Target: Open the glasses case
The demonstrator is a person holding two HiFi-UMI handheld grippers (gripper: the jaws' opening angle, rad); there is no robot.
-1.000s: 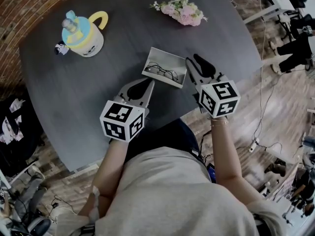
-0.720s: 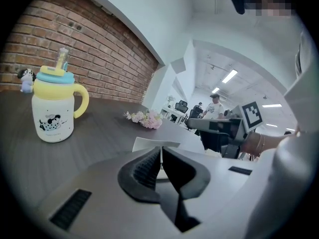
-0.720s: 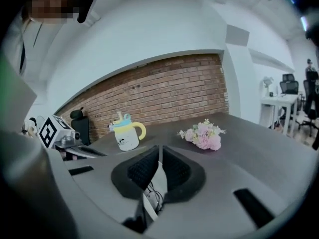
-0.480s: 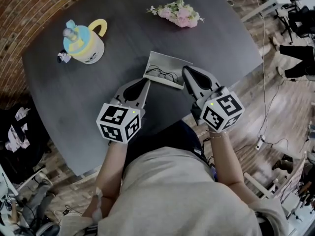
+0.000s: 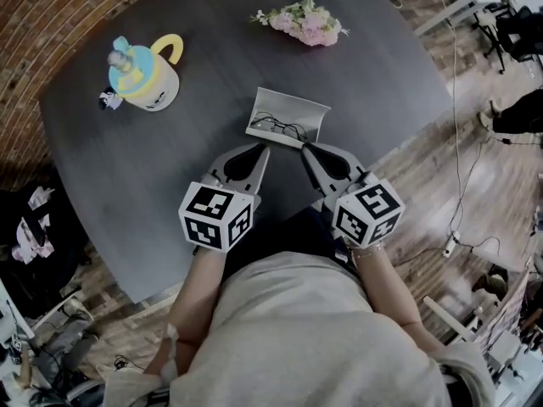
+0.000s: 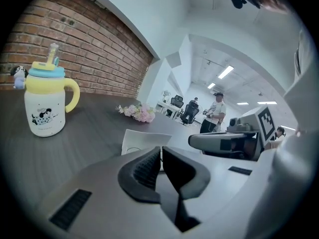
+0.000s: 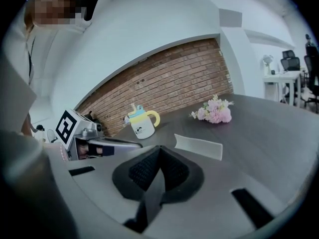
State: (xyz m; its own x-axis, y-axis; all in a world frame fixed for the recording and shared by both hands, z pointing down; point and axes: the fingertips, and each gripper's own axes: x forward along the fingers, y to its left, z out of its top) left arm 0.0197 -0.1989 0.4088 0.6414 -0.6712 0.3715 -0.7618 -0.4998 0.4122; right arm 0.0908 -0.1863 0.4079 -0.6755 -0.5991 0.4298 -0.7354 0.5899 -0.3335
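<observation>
The grey glasses case (image 5: 292,109) lies open on the dark table (image 5: 170,168), its lid standing up at the far side and black-framed glasses (image 5: 277,127) inside. My left gripper (image 5: 265,148) is shut and empty, its tips just short of the case's near left corner. The right gripper (image 5: 305,148) is also shut and empty, just short of the near right corner. In the left gripper view the case (image 6: 141,139) shows beyond the closed jaws. In the right gripper view the raised lid (image 7: 198,146) stands ahead, a little to the right.
A white mug (image 5: 144,70) with a yellow handle and a blue lid stands at the far left of the table. Pink flowers (image 5: 304,19) lie at the far edge. The table's near edge runs under my grippers. Office chairs and cables are on the floor to the right.
The right gripper left the case's right side, closed its jaws and moved left and back to the case's near right corner. The left gripper stayed put.
</observation>
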